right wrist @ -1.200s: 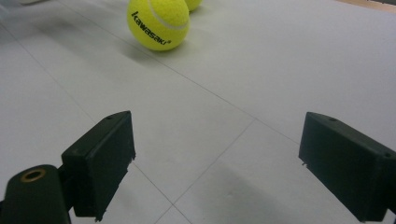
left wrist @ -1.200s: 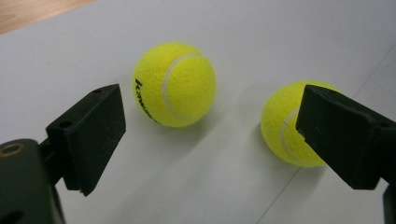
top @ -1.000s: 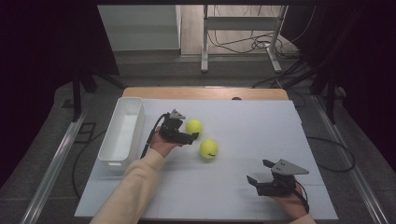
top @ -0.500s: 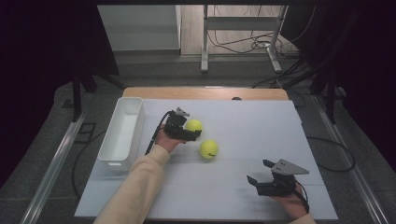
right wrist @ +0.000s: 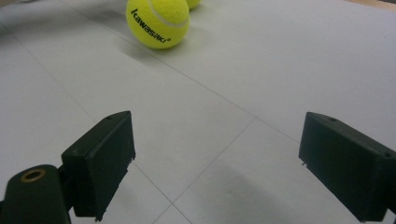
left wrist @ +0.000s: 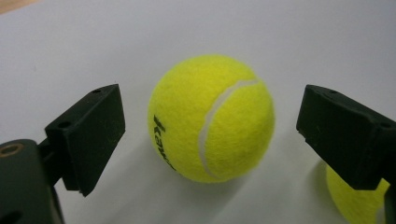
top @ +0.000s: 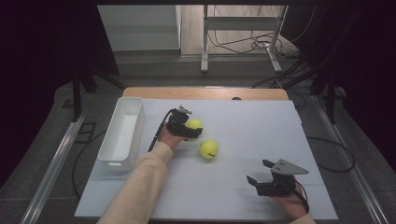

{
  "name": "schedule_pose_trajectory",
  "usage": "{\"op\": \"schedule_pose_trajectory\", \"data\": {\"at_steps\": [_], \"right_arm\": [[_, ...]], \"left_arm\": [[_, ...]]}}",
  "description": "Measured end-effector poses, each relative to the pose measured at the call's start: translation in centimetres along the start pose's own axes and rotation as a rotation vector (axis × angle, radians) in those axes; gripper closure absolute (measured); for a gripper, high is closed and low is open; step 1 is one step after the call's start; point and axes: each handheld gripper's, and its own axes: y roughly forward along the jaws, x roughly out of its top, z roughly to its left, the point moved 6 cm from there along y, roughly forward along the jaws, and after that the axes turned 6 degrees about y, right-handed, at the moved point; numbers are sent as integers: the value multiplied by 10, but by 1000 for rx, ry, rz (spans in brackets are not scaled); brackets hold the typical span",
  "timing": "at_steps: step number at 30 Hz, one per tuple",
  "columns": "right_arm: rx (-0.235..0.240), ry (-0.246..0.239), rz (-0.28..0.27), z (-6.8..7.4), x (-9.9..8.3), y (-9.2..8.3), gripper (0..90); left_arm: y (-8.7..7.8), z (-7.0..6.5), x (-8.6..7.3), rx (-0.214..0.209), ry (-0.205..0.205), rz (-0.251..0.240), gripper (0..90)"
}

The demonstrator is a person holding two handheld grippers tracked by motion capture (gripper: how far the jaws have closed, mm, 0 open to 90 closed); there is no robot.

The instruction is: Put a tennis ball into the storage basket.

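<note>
Tennis ball [left wrist: 212, 119] is lying on the white table [top: 261, 126], sitting between the wide-open, non-touching jaws of the left gripper [top: 194, 132]. Likely light, fuzzy, springy, prone to rolling; gripping across its middle is advisable. Right gripper [top: 259, 173] is hovering open, empty.

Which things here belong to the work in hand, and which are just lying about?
In the job:
- left tool, open, jaws either side of the far tennis ball but not touching it
- white bin, the likely drop spot, though that is a guess

Lying about for now:
- near tennis ball, untouched on the table
- right tool, open, holding nothing
</note>
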Motion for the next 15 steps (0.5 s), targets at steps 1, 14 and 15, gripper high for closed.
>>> {"op": "schedule_pose_trajectory", "data": {"at_steps": [1, 14, 15], "right_arm": [[0, 1, -1, 0, 0, 0, 108], [-1, 4, -1, -1, 0, 0, 108], [-1, 3, 0, -1, 0, 0, 108]], "left_arm": [[2, 0, 0, -2, -4, 3, 88], [12, -2, -5, -12, 10, 32, 252], [12, -2, -5, -14, 12, 36, 259]]}}
